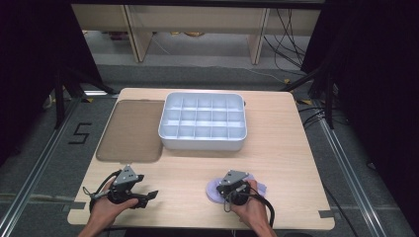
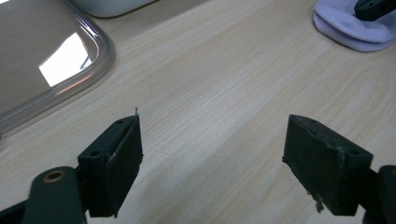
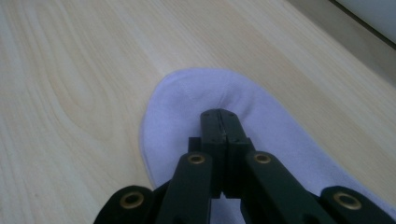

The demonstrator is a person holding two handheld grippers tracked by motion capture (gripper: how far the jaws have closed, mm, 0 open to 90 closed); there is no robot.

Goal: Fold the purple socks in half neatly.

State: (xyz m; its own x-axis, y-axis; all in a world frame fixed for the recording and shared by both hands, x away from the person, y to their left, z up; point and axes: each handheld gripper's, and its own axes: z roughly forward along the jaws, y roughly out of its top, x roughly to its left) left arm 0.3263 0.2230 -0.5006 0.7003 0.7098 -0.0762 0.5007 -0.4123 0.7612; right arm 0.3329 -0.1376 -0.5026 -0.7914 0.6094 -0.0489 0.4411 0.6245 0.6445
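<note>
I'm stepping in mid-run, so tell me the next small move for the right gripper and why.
Probably lift the right gripper a little. Its jaws are shut and seem to pinch a fold of the pale lilac cloth, which otherwise lies flat on the table. The white divided tray sits farther back, so the cloth must clear the wood first. The left gripper is open over bare table.

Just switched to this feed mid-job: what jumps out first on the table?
The white divided tray stands at the middle of the table, all its compartments bare, with a clear tinted lid lying flat to its left. Near the front edge, the right gripper is shut on a pale lilac cloth. The left gripper hovers open over bare wood.
</note>
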